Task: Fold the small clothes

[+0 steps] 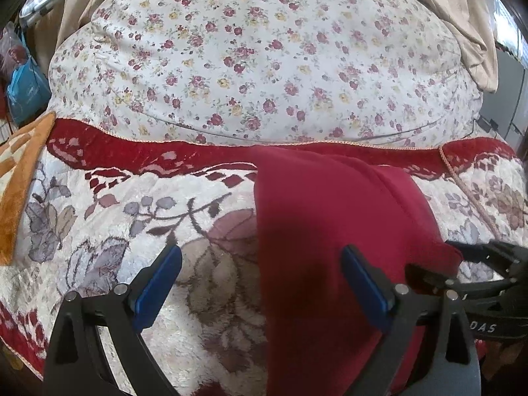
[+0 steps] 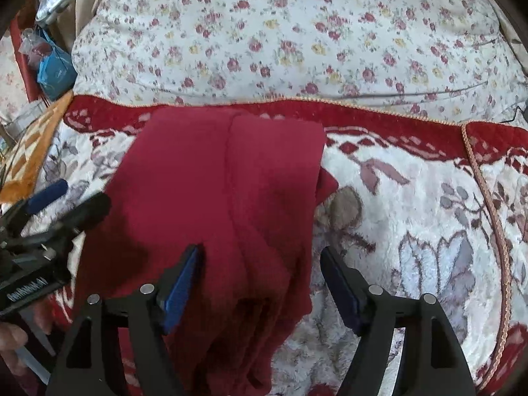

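Observation:
A dark red garment lies folded lengthwise on a plush floral blanket; it also shows in the right wrist view, running from the blanket's red border toward me. My left gripper is open, its jaws straddling the garment's left edge, one blue pad over the blanket, nothing held. My right gripper is open over the garment's near right part, nothing held. The right gripper also shows at the right edge of the left wrist view, and the left gripper at the left of the right wrist view.
A rose-print quilt is heaped behind the blanket. An orange mat lies at the left. A blue bag and clutter sit far left. A beige curtain hangs at the upper right.

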`<state>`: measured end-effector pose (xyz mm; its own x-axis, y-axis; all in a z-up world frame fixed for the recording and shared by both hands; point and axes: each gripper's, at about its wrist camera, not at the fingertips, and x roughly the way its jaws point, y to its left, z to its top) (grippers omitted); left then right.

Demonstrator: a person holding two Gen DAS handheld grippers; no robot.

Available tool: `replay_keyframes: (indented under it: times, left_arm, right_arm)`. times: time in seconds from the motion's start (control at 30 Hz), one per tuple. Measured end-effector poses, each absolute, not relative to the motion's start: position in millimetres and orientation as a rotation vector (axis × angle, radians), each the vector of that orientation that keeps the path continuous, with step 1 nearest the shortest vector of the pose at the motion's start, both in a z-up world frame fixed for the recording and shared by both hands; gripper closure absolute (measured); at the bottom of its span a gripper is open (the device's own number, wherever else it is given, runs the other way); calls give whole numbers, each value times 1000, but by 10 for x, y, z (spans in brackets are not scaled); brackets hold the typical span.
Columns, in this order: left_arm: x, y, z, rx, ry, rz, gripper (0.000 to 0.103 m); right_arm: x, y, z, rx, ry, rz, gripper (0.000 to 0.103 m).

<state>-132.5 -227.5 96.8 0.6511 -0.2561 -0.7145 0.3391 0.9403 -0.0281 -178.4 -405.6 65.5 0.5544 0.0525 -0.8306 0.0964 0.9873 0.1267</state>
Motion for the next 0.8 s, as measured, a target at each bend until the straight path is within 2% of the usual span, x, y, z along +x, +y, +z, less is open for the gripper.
replay_keyframes:
  times: [0.2, 0.53, 0.8]
  left_arm:
    - [-1329, -2180, 1028, 66, 790, -355, 7]
    - [-1437, -2112, 1207, 56, 725, -357, 7]
    - [-1434, -2052, 1207, 66, 718, -330, 7]
  right_arm:
    - [-1897, -4120, 848, 180, 937, -51, 23]
    - [-2018, -4010, 1056, 190, 868, -102, 13]
    - [-2068, -4017, 1089, 219, 844, -153, 9]
